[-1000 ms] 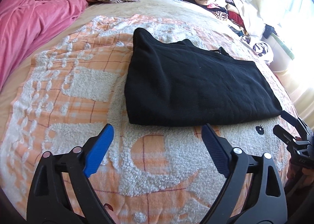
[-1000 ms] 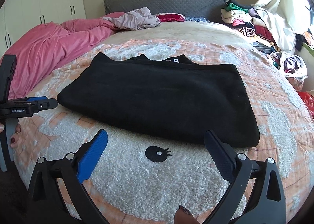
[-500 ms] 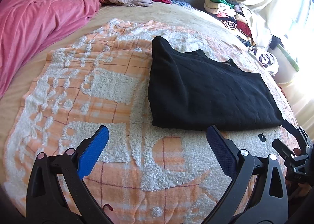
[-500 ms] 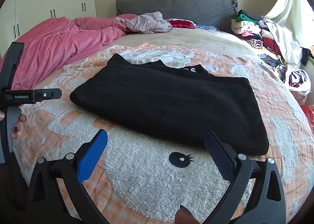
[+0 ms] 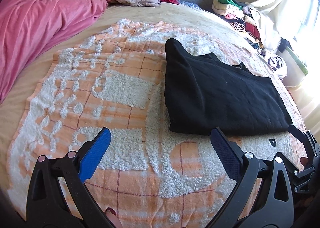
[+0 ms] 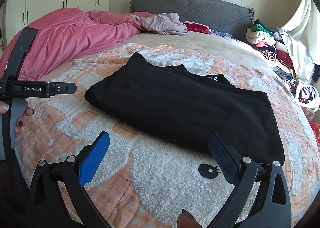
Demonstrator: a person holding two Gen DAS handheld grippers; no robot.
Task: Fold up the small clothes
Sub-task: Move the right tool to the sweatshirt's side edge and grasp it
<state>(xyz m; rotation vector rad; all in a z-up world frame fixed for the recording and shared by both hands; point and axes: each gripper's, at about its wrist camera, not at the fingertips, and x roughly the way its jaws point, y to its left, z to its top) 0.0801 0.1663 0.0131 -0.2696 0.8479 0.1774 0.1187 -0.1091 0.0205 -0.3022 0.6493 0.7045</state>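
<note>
On the bed, the folded black garment (image 6: 186,108) lies crosswise just ahead of the right claw (image 6: 159,153), nearer it than the left claw (image 5: 160,148), both released and empty.

Bare orange blanket (image 5: 124,92) fills the centre and lower left of the left wrist frame. The folded black garment (image 5: 220,96) occupies centre right; a pink duvet (image 5: 40,28) blocks the upper left.
</note>
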